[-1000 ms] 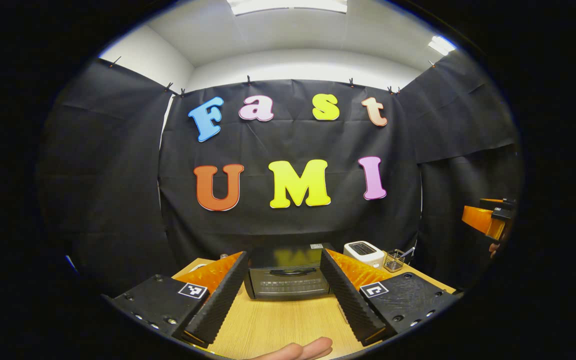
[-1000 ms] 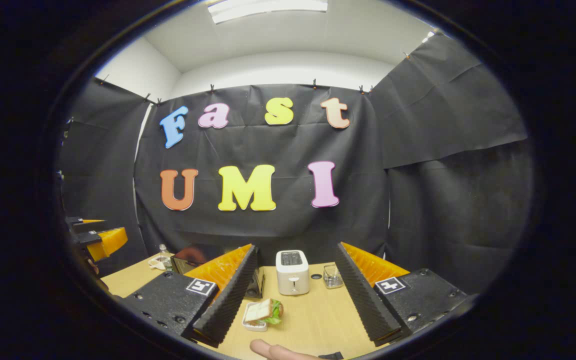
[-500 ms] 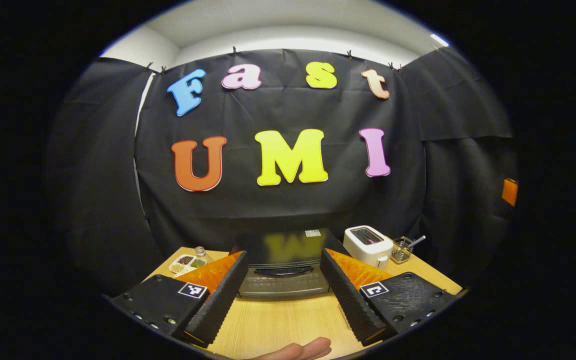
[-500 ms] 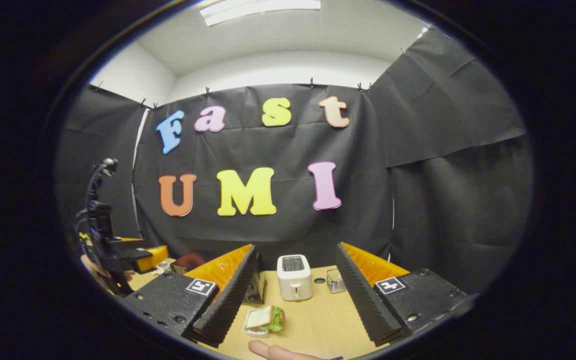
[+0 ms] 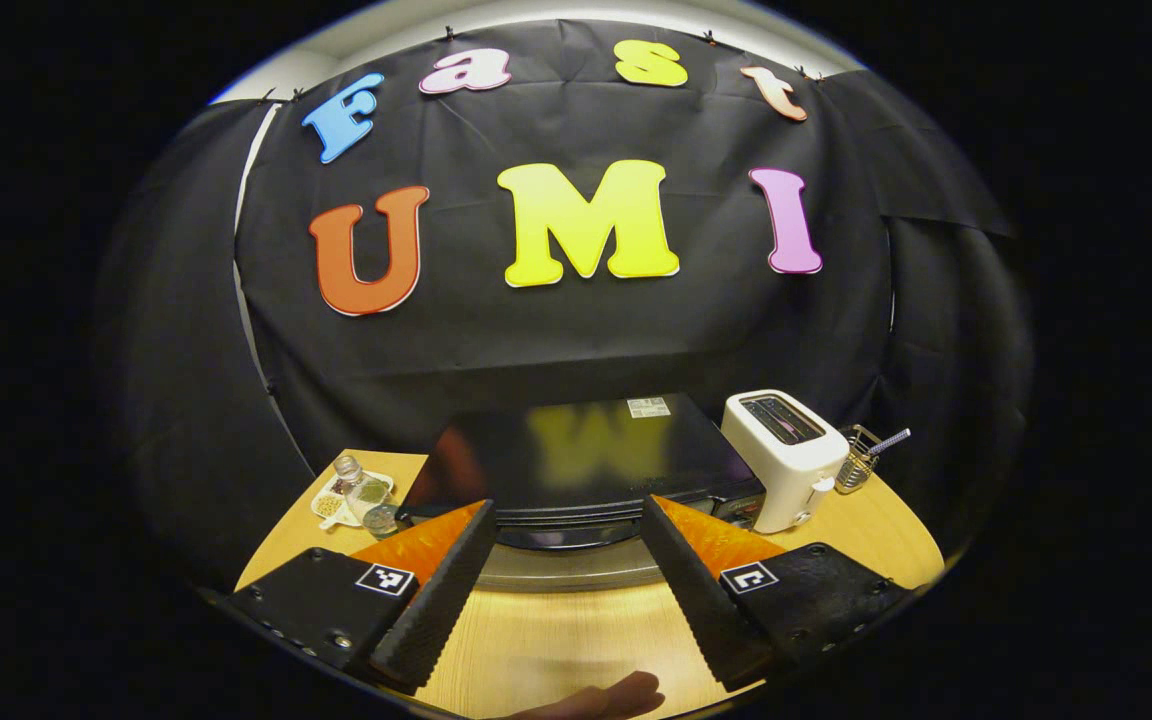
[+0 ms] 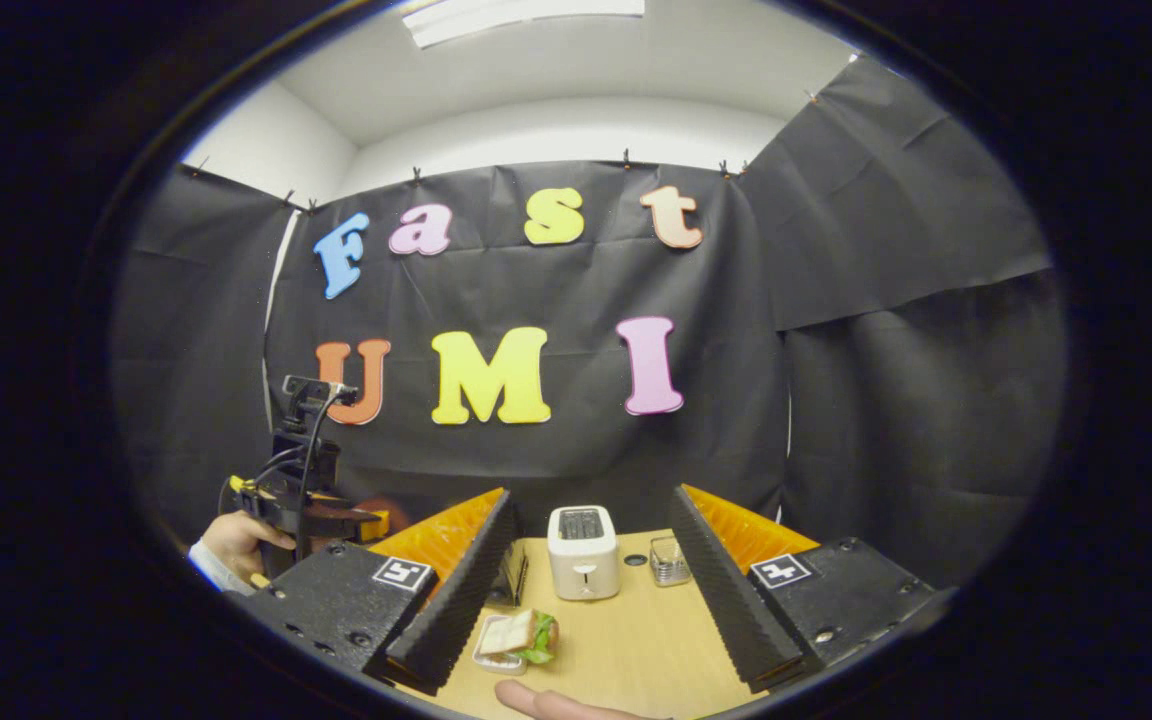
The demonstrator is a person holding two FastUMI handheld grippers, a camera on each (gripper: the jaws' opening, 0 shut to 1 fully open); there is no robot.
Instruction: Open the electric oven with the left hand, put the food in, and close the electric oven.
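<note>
Left gripper, jaws wide w/ nothing btwn, has closed in on the electric oven: door handle now just ahead, door not yet open. Right gripper also spread, empty; sandwich sits by its left finger.

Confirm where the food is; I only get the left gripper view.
Observer: In the right gripper view, a sandwich lies in a small tray on the table, in front of the toaster.
Operator: Right gripper on it?
Observer: No. The right gripper is open and holds nothing; the sandwich lies beside its left finger.
Operator: Anything of my side from there?
Observer: A hand with a white cuff holds the left gripper, low at the left of that view.
</note>
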